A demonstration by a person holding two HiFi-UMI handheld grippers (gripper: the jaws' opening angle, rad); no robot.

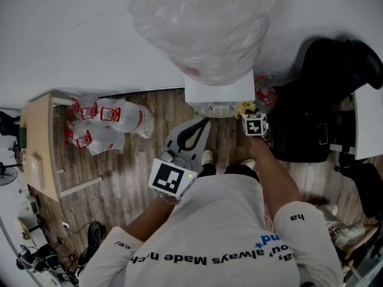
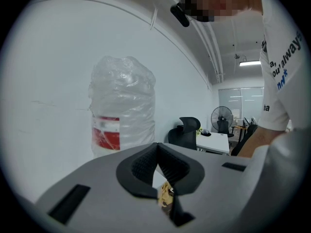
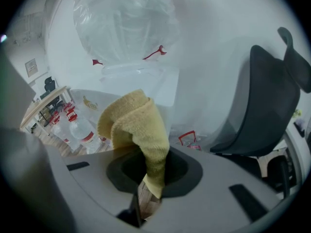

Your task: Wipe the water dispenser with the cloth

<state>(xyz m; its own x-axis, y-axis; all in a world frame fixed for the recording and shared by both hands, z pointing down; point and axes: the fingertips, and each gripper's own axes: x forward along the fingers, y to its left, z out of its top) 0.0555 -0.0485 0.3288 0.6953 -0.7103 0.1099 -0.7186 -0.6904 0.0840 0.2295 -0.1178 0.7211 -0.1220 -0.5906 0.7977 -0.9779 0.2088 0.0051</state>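
Right gripper (image 3: 148,152) is clamped on the yellow cloth (image 3: 133,123), which hides its jaw tips, at the water dispenser (image 1: 219,93), itself largely concealed under the plastic-wrapped bottle (image 1: 200,23); left gripper (image 2: 158,147) is closed, empty, nearer left.

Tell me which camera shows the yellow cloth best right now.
The right gripper view: the cloth fills the centre, pinched in the right gripper. The head view shows only a yellow corner beside the water dispenser. The left gripper view shows a tiny yellowish scrap below its jaws, probably the cloth.
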